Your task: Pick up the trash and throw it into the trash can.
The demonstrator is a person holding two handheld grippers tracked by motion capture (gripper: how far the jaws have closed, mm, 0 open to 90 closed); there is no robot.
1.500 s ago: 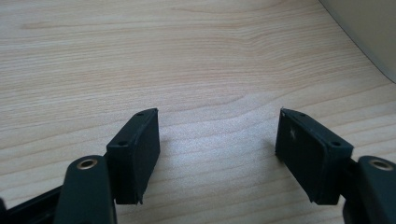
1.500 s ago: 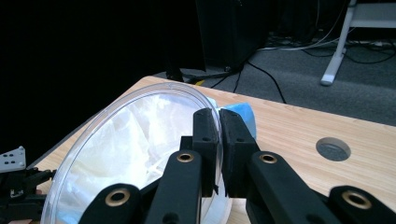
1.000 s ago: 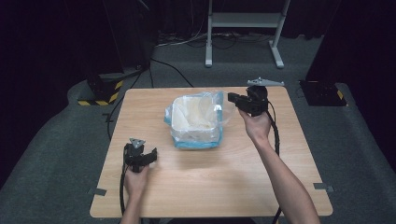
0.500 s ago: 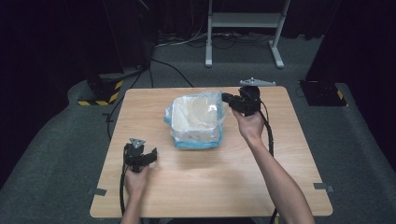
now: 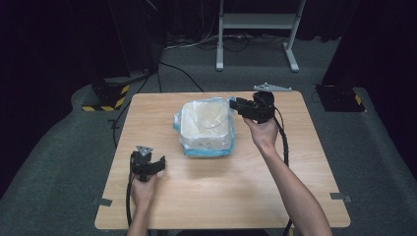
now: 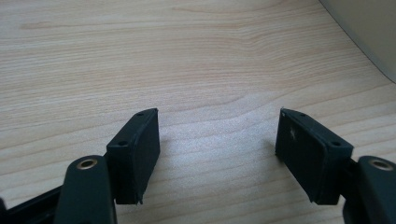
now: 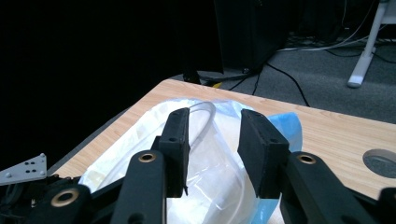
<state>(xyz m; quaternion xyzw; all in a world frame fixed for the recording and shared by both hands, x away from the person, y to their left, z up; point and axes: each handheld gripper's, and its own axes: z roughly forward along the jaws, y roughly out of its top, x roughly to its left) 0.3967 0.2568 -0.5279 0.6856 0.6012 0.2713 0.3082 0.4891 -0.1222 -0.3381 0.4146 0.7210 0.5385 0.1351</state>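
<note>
A white tub lined with a clear and blue plastic bag (image 5: 206, 128) stands at the middle of the wooden table (image 5: 221, 196). My right gripper (image 5: 232, 104) hovers at the bag's far right corner, jaws pointing left over the rim. In the right gripper view the bag (image 7: 140, 135) lies just beyond the right gripper (image 7: 212, 135), whose jaws stand apart with loose film behind the gap and nothing pinched. My left gripper (image 5: 158, 164) rests low on the table's near left, well clear of the tub. Its jaws (image 6: 217, 140) are wide open over bare wood.
A grey round hole (image 7: 380, 161) is set in the tabletop near the right gripper. Behind the table stand a white metal frame (image 5: 255, 22), a black-and-yellow striped base (image 5: 105, 101) at far left and a black box (image 5: 339, 98) at right. Cables trail across the floor.
My right gripper has moved left from the table's far right toward the bag's corner and now reaches over its rim. The left gripper has stayed put.
</note>
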